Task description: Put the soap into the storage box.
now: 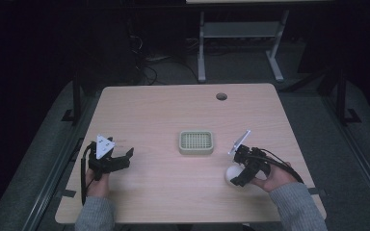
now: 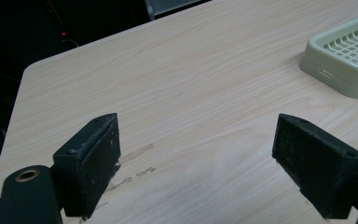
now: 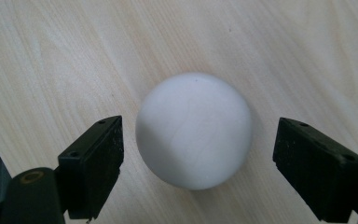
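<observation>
White ball between parted fingers on the worktop

The pale wood worktop carries everything, with a round cable hole near its far edge. At its middle sits a pale green slotted tray, lying flat; its corner also shows at the upper right of the left gripper view. The left gripper hovers over bare wood at the near left, well apart from the tray, its fingers spread wide with nothing between them. The right gripper is at the near right, pointed down at a white ball resting on the worktop; its fingers stand wide on either side of the ball, close but not touching it. The ball lies near the tray's right front corner, apart from it
</observation>
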The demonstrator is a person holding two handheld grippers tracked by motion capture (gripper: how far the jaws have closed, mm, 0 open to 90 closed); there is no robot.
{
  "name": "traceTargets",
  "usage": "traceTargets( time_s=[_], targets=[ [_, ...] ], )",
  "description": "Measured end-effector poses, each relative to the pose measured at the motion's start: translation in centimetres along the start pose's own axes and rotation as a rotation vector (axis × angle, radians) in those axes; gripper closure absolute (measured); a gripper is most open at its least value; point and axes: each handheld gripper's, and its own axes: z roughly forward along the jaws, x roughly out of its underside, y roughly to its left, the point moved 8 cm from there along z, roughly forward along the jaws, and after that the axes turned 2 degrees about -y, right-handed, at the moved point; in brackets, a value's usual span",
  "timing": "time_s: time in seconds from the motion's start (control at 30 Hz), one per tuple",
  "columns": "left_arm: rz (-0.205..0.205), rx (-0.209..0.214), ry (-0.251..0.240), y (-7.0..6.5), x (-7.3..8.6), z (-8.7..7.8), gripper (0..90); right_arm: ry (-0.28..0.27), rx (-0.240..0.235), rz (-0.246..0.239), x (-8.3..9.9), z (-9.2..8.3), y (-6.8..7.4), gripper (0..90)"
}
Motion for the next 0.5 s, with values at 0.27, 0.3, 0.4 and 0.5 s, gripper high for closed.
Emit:
traceTargets(
  time_s=[0.27, 0.3, 0.4, 0.5],
  targets=[
    [0.002, 0.0, -0.003, 0.0, 0.0, 0.0, 14.8, 0.039, 0.0, -0.003, 0.2, 0.9, 0.1, 14.7],
    [0.001, 0.0, -0.004, 0.0, 0.0, 0.0, 14.8, 0.043, 0.0, 0.0, 0.2, 1.0, 0.1, 14.7],
    [-0.006, 0.002, -0.002, 0.0, 0.0, 0.0, 14.8, 0.05, -0.001, -0.005, 0.2, 1.3, 0.1, 14.7],
    [-0.008, 0.001, -0.003, 0.0, 0.0, 0.0, 14.9, 0.058, -0.003, -0.004, 0.2, 1.4, 0.2, 14.7]
  ],
)
